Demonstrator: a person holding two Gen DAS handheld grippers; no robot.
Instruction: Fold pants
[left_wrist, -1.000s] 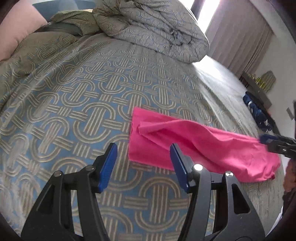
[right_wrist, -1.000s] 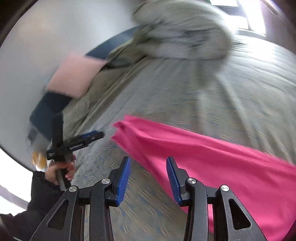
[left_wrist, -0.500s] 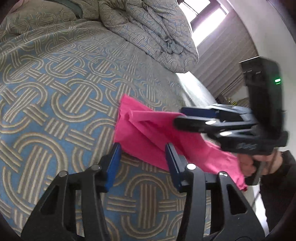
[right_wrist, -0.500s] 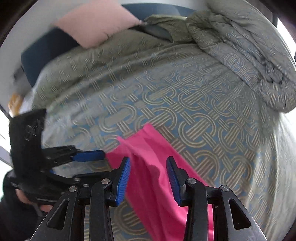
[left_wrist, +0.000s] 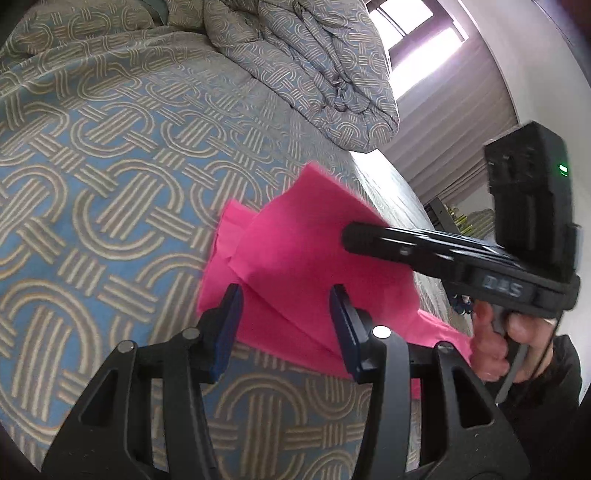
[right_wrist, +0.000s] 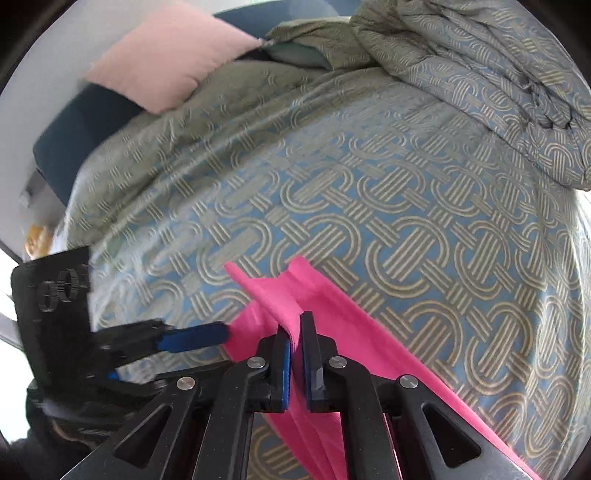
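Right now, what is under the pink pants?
The patterned bedspread lies under the pants. Their lifted end is pinched by the right gripper; whether anything else lies beneath the fabric cannot be seen.

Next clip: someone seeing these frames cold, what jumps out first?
The bright pink pants on the blue-and-tan patterned bedspread. The right hand-held gripper is shut on a raised fold of them, while the left hand-held gripper is open over their near edge. A bunched duvet lies at the bed's far side.

Pants (right_wrist: 332, 314) on bedspread (right_wrist: 406, 192), before duvet (right_wrist: 498, 74)
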